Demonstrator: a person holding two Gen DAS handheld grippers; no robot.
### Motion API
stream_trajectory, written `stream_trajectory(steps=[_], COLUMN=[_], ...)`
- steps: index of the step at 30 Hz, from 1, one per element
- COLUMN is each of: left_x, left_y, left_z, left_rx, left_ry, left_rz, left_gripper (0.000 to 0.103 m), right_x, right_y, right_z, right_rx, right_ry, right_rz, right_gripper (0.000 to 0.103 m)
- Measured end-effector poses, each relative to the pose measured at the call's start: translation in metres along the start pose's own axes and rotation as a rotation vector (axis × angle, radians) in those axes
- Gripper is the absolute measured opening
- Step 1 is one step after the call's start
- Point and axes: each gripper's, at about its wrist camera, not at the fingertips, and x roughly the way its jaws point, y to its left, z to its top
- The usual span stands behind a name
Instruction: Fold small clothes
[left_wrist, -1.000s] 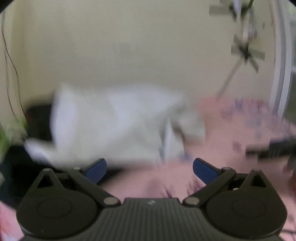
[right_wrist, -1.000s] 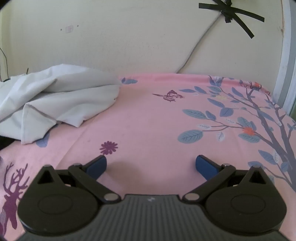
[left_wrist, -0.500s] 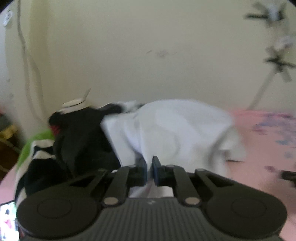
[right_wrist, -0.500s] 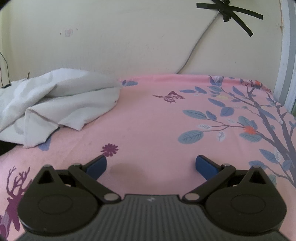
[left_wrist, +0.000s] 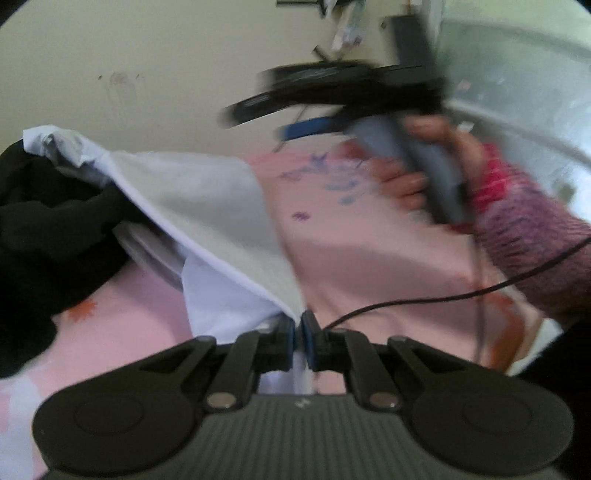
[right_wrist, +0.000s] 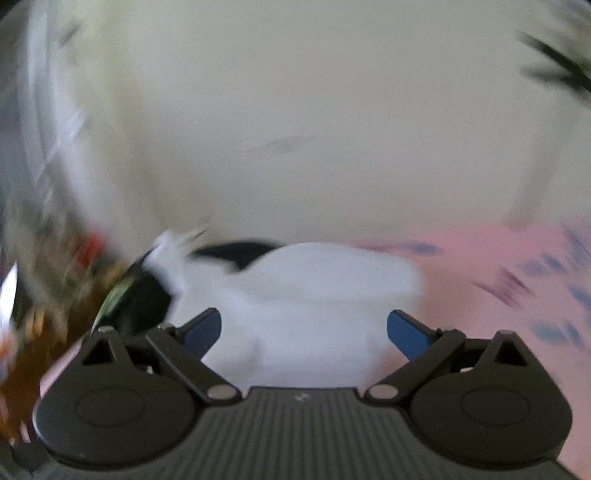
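Note:
A white garment (left_wrist: 207, 206) stretches from a clothes pile at the left towards me over the pink bedsheet (left_wrist: 369, 266). My left gripper (left_wrist: 299, 332) is shut on its near edge, the cloth pinched between the blue pads. In the left wrist view the right gripper (left_wrist: 317, 107) hovers blurred above the bed at the upper right, held by a hand (left_wrist: 410, 181) in a knitted pink sleeve. Seen from the right wrist, the right gripper (right_wrist: 304, 330) is open with nothing between its fingers, and the white garment (right_wrist: 306, 291) lies blurred ahead of it.
Dark clothes (left_wrist: 48, 229) are heaped at the left of the bed beside the white garment. A black cable (left_wrist: 443, 295) runs across the sheet at the right. A cream wall (left_wrist: 166, 74) stands behind the bed. The right wrist view is heavily blurred, with clutter (right_wrist: 55, 295) at its left.
My left gripper went from open to shut on the white garment and pulled it out from the pile. The right gripper rose and swung left, stays open, and now faces the garment.

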Motion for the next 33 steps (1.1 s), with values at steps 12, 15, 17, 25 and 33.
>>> stream_trajectory(steps=[12, 15, 17, 25, 33], left_x=[-0.101, -0.126, -0.126, -0.022, -0.098], left_y=[0.020, 0.061, 0.084, 0.123, 0.110], left_z=[0.003, 0.024, 0.042, 0.089, 0.034], left_rx=[-0.102, -0.203, -0.274, -0.455, -0.361], left_ry=[-0.173, -0.242, -0.250, -0.127, -0.308], left_rz=[0.062, 0.162, 0.191, 0.122, 0.179], left_gripper=[0.019, 0.048, 0.057, 0.022, 0.004], right_x=[0.123, 0.101, 0.077, 0.015, 0.001], right_y=[0.072, 0.063, 0.067, 0.078, 0.001], right_z=[-0.024, -0.026, -0.034, -0.071, -0.015], right_rx=[-0.151, -0.145, -0.151, -0.095, 0.017], right_ry=[0.304, 0.254, 0.240, 0.283, 0.149], right_rz=[0.122, 0.178, 0.272, 0.558, 0.306], right_gripper=[0.000, 0.000, 0.000, 0.000, 0.060])
